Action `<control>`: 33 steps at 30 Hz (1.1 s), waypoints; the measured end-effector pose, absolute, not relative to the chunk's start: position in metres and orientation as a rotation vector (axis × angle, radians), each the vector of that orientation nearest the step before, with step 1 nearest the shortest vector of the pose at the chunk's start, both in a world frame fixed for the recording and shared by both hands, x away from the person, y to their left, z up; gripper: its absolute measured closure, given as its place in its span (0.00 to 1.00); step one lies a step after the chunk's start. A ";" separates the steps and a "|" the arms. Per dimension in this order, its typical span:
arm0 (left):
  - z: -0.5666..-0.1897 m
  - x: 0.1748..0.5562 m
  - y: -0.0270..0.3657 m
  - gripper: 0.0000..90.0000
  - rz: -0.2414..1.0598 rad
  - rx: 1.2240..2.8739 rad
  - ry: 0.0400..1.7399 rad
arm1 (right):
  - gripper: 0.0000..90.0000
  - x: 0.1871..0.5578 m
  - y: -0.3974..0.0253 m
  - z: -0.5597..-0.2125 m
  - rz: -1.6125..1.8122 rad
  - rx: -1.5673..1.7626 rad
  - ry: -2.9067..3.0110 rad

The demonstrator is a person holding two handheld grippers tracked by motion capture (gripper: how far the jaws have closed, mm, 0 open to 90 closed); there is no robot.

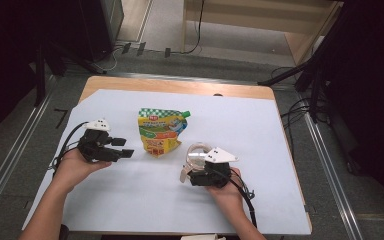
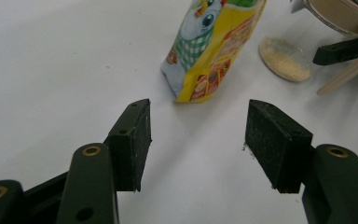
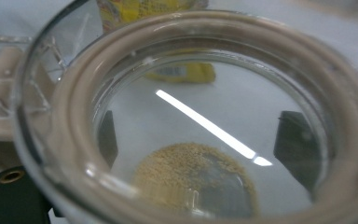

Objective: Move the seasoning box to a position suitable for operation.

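Note:
A yellow spouted pouch (image 1: 160, 132) with a green checked top lies flat mid-table; its bottom end (image 2: 209, 46) faces my left gripper. My left gripper (image 1: 126, 147) rests just left of the pouch, open (image 2: 199, 126), with bare sheet between its jaws. A clear round jar (image 1: 198, 152) with a beige seal ring (image 3: 74, 107) and a beige latch (image 2: 349, 74) is tipped on its side in my right gripper (image 1: 200, 161), whose jaws show through the glass on either side (image 3: 203, 142). A small pile of tan grains (image 2: 284, 58) lies on the sheet under the jar's mouth (image 3: 193, 179).
A white sheet (image 1: 130, 200) covers most of the wooden table (image 1: 180, 86). Cables and stand legs lie on the floor beyond the far edge and to the right. There is free sheet in front of both hands and at the far right.

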State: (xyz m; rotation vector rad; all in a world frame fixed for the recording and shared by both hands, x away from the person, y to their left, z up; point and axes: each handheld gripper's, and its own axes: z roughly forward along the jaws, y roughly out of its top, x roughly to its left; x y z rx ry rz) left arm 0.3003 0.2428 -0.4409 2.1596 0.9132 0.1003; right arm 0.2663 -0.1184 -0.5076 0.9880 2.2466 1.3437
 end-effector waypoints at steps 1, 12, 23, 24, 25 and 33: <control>-0.441 0.300 0.241 0.46 0.098 2.165 0.910 | 0.13 0.266 -0.119 -0.508 1.352 0.981 2.241; -0.440 0.290 0.228 0.45 0.058 2.165 0.869 | 0.08 0.262 -0.130 -0.500 1.360 1.041 2.296; -0.434 0.279 0.199 0.49 0.023 2.176 0.768 | 0.20 0.231 -0.164 -0.481 1.379 1.062 2.341; -0.434 0.279 0.199 0.50 0.023 2.176 0.768 | 0.20 0.231 -0.164 -0.481 1.379 1.062 2.341; -0.434 0.279 0.195 0.51 0.020 2.176 0.768 | 0.25 0.228 -0.168 -0.479 1.385 1.032 2.344; -0.435 0.270 0.168 0.61 0.001 2.217 0.689 | 0.48 0.225 -0.186 -0.464 1.382 1.070 2.292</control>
